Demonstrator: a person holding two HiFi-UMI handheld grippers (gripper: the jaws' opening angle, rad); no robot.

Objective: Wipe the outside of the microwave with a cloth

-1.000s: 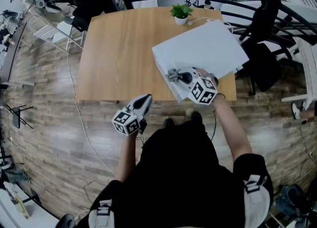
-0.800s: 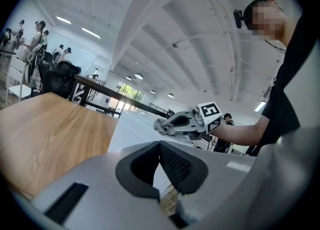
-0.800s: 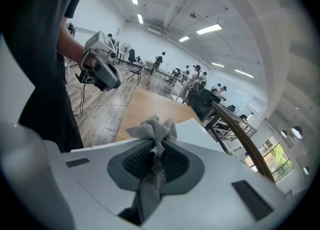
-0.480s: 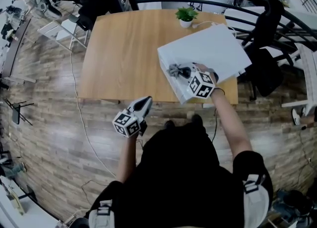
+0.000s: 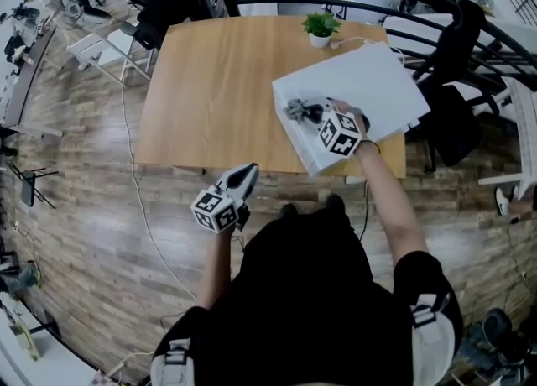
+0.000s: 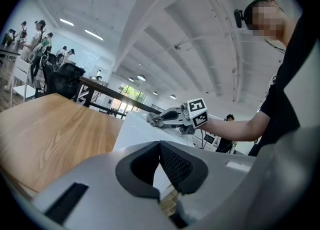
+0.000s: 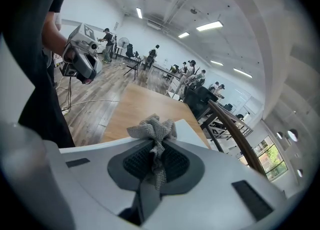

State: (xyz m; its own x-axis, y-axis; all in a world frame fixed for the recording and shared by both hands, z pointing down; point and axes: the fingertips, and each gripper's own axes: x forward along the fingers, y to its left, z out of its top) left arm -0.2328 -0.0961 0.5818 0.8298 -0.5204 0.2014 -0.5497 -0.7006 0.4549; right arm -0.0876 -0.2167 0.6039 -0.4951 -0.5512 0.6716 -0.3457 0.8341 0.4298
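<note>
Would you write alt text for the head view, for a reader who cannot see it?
The right hand-held gripper holds a crumpled grey cloth on the top of a white microwave at the near right corner of a wooden table. The left hand-held gripper hangs empty short of the table, over the plank floor; a potted plant stands at the far edge.

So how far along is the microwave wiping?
Done: the cloth is clamped in the right hand-held gripper. In hand: it rests on top of the microwave, near its front edge. To do: no surface looks visibly wiped, so top, front and sides likely remain. The left hand-held gripper hangs shut, idle.
</note>
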